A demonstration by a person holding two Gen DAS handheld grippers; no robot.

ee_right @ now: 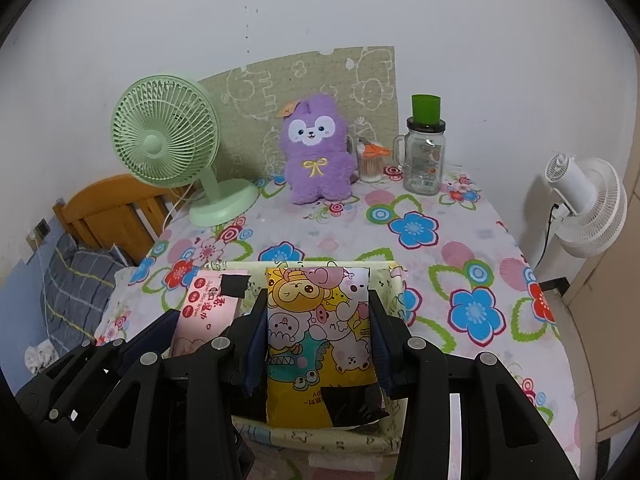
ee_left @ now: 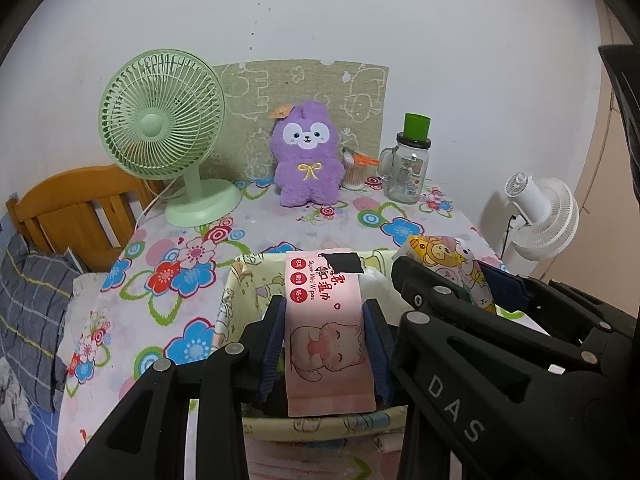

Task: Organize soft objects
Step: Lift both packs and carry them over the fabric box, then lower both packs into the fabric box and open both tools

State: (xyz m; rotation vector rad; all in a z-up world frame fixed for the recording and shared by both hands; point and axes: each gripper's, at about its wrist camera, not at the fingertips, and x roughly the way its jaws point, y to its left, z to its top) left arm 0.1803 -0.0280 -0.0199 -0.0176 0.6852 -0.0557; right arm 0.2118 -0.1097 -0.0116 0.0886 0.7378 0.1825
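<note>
Here both claws work side by side over a cloth basket (ee_right: 394, 280) at the near edge of the flowered table (ee_right: 460, 240). The left gripper (ee_left: 325, 330) pinches a pink pack of wipes (ee_left: 326, 320) across its width, its pads pressed to the two long edges. The right gripper (ee_right: 318, 336) clamps a yellow cartoon pack (ee_right: 318, 332) the same way.

The step in hand looks like lowering both packs into the basket. To do it well, keep each pack level with the basket's walls, bring it down inside the rim rather than onto it, and keep the two packs apart so they settle beside each other without overlapping. Let go only once the pack rests on something; these are soft and will sag or flop if dropped.

Each pack's long axis runs along its gripper's fingers, pointing away toward the purple plush toy (ee_left: 306, 156) at the back wall. The pink pack's black-taped end is farthest from the claw; the yellow pack's taped end is nearest.
</note>
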